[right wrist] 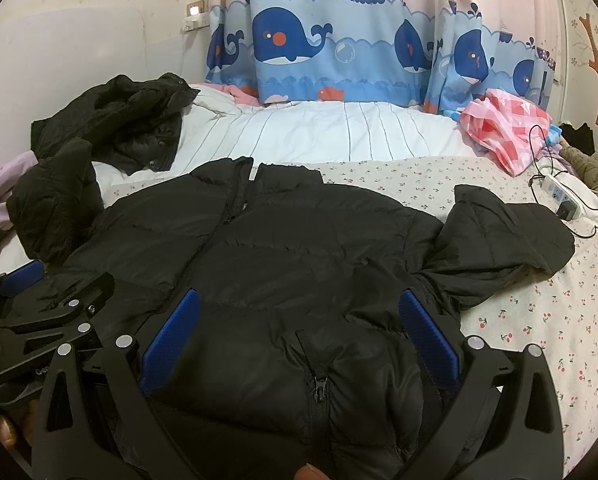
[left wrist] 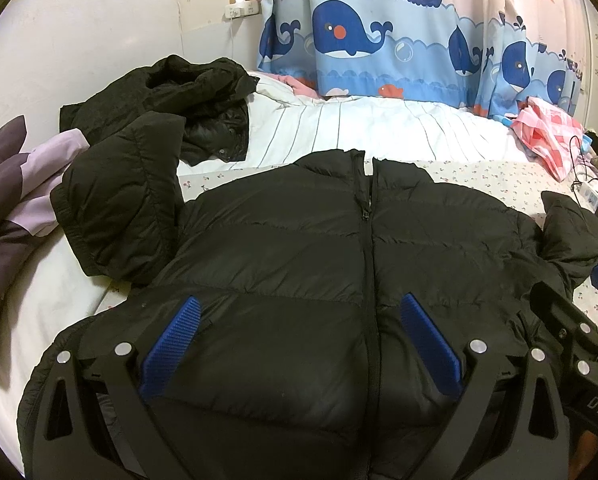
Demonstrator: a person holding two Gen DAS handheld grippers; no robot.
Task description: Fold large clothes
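Observation:
A black puffer jacket (left wrist: 299, 248) lies front up and zipped on the bed, collar away from me; it also shows in the right wrist view (right wrist: 291, 248). Its left sleeve (left wrist: 119, 208) is bent upward, its right sleeve (right wrist: 507, 236) sticks out sideways. My left gripper (left wrist: 299, 340) is open, its blue pads above the jacket's lower front over the zip. My right gripper (right wrist: 299, 340) is open above the jacket's lower right front near a pocket zip (right wrist: 319, 384). Each gripper shows at the edge of the other's view.
A second black jacket (left wrist: 171, 104) lies crumpled at the back left on a white striped duvet (left wrist: 359, 128). A pink checked bag (right wrist: 503, 132), a power strip (right wrist: 563, 196) with cables and a whale curtain (right wrist: 339, 40) are at the back right. A purple pillow (left wrist: 11, 200) lies left.

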